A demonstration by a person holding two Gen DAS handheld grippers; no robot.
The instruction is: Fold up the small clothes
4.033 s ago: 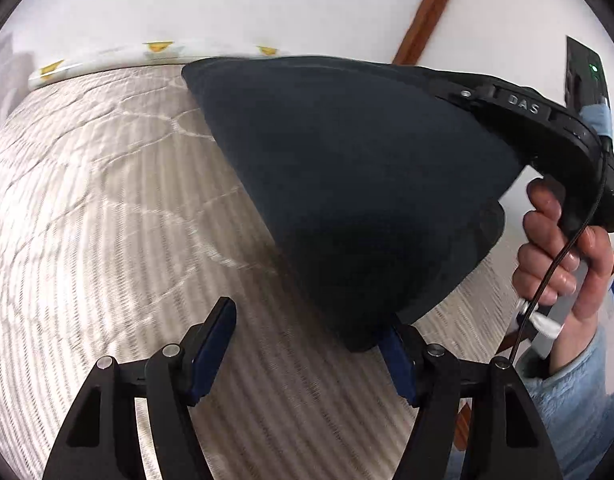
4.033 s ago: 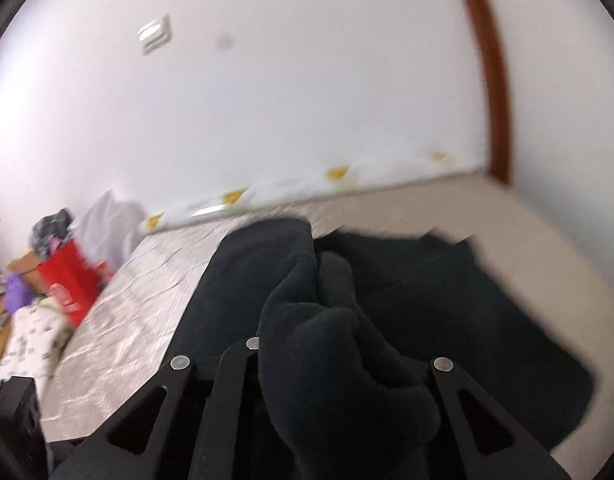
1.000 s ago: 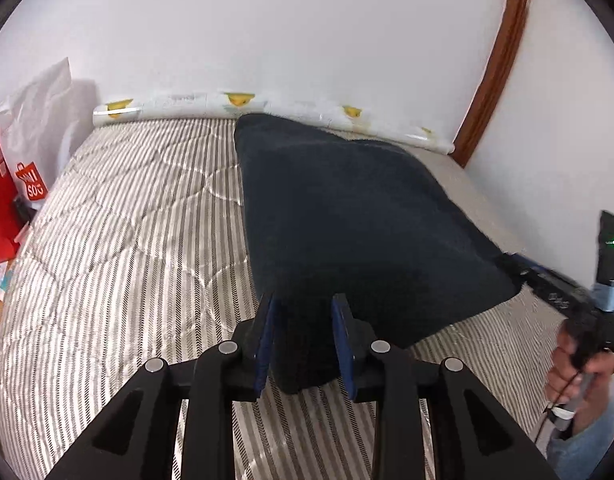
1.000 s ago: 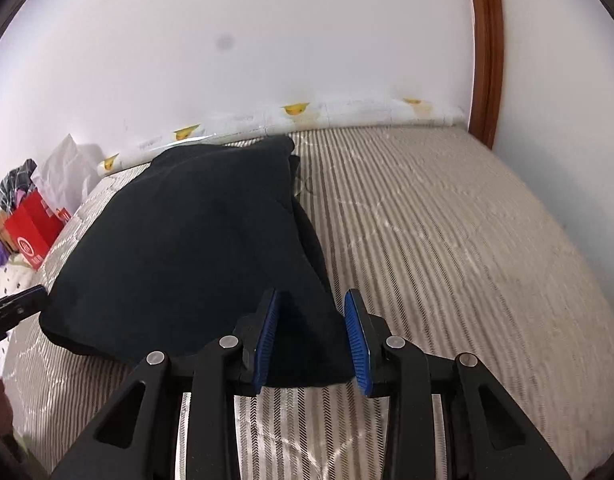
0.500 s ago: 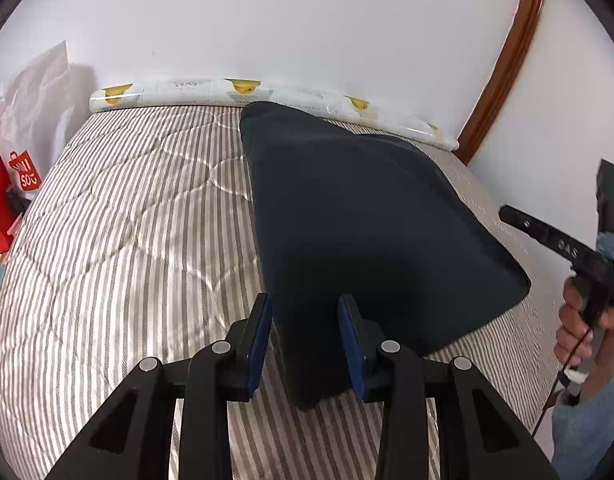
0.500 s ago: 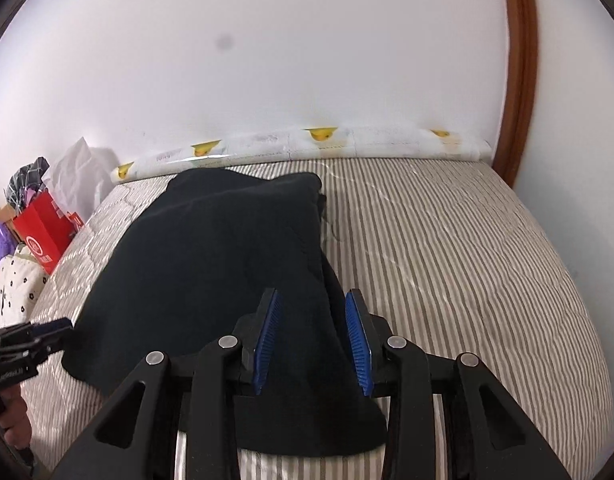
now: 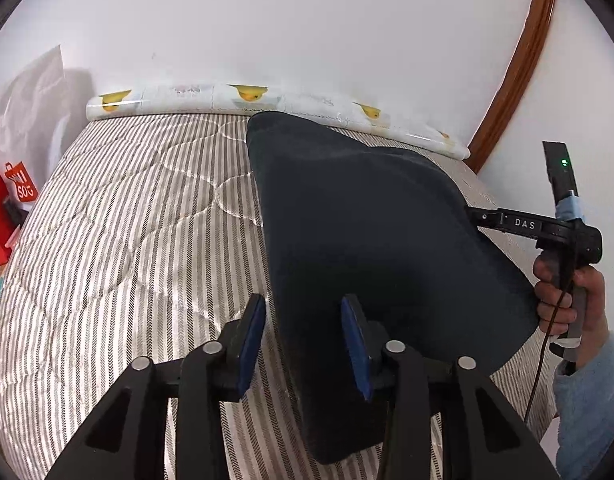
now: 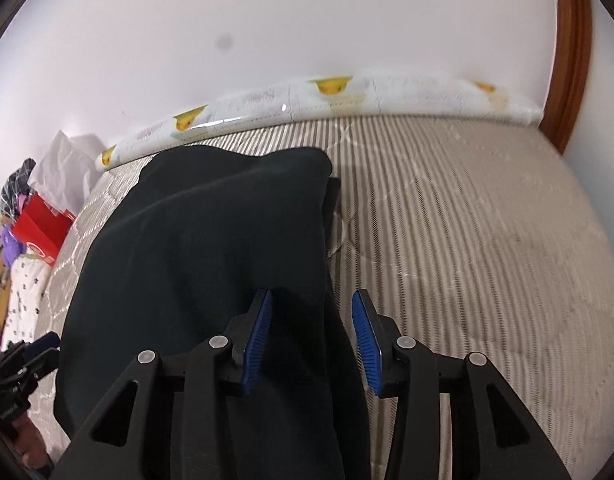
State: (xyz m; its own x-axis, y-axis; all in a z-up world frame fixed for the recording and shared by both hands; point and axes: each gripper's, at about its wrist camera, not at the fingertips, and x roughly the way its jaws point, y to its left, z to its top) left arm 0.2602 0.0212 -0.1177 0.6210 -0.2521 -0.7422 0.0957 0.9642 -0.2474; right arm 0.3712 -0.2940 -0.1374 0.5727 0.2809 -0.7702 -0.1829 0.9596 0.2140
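A dark navy garment [image 7: 367, 232] lies folded on the striped mattress [image 7: 127, 220]; it also shows in the right wrist view [image 8: 211, 248]. My left gripper [image 7: 303, 344] is open, its blue pads on either side of the garment's near left corner without pinching it. My right gripper [image 8: 311, 336] is open over the garment's near right edge, with cloth between the pads. The right gripper's body shows at the right of the left wrist view [image 7: 531, 226]. The left gripper shows at the lower left of the right wrist view [image 8: 19, 368].
A rolled mat with yellow prints [image 7: 267, 100] lies along the white wall. A red bag [image 7: 3, 208] and a white bag [image 7: 27, 112] stand left of the bed. A wooden door frame [image 7: 515, 68] is at the right. Bare mattress [image 8: 467, 240] lies right of the garment.
Both grippers' jaws have widened from the garment's near corners and moved slightly up and back. The garment has settled flatter on the mattress.
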